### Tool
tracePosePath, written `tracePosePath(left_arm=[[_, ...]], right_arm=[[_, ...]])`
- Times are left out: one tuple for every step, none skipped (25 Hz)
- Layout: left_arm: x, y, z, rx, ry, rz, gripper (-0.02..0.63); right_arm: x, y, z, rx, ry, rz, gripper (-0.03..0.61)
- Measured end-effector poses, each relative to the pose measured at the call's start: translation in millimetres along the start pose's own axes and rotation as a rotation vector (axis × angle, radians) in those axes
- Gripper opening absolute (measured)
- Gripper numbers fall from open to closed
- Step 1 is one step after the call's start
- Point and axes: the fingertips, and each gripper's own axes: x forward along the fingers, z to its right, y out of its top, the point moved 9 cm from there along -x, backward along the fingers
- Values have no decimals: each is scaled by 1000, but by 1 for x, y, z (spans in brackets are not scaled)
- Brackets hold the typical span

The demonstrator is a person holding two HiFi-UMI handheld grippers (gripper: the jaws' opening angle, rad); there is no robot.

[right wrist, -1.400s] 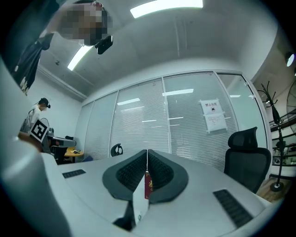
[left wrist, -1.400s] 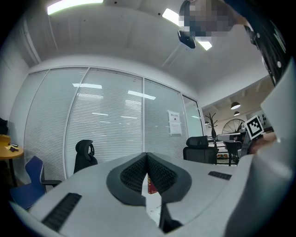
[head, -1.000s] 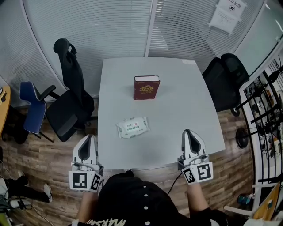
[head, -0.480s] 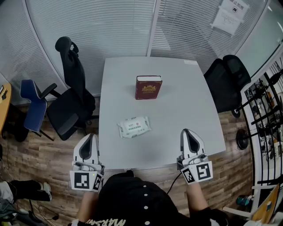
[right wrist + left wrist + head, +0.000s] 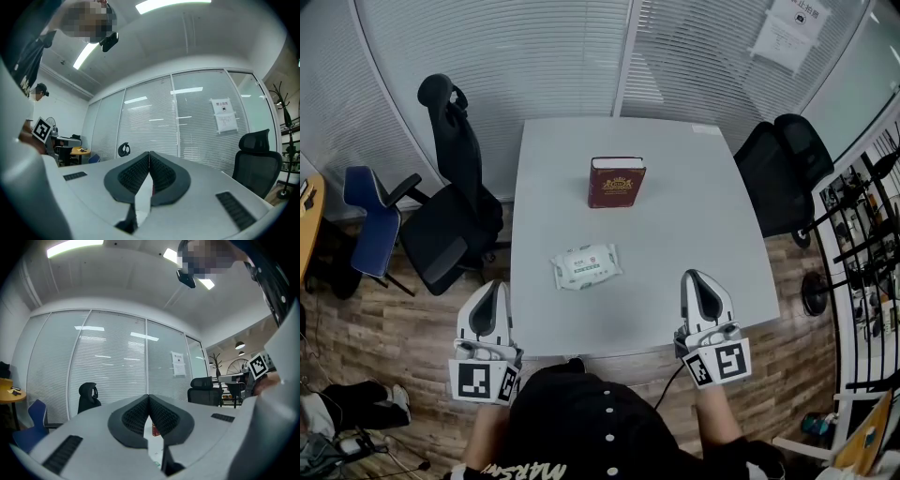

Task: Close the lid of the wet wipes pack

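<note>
Both empty and clamped closed, our left gripper (image 5: 494, 287) and right gripper (image 5: 698, 278) sit short of the crosswise wet wipes pack (image 5: 586, 265), which looks nearer the left.

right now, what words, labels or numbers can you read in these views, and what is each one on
Nothing reads in full.
Shirt print: looks like "MARS", cut off at the frame edge.
Paper notice on the glass wall: too blurred to read.
Book cover: gold print, too small.
Wet wipes pack label: too small.
</note>
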Motion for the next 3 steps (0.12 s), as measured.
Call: tracePosePath(left_arm=[[0, 0, 0, 0, 0, 1, 9], [1, 0, -1, 1, -1, 2, 9], [1, 0, -2, 1, -1, 2, 9]], right_arm=[[1, -1, -1, 0, 2, -1, 29], [2, -1, -1, -1, 4, -1, 29], [3, -1, -2, -2, 5, -2, 29]])
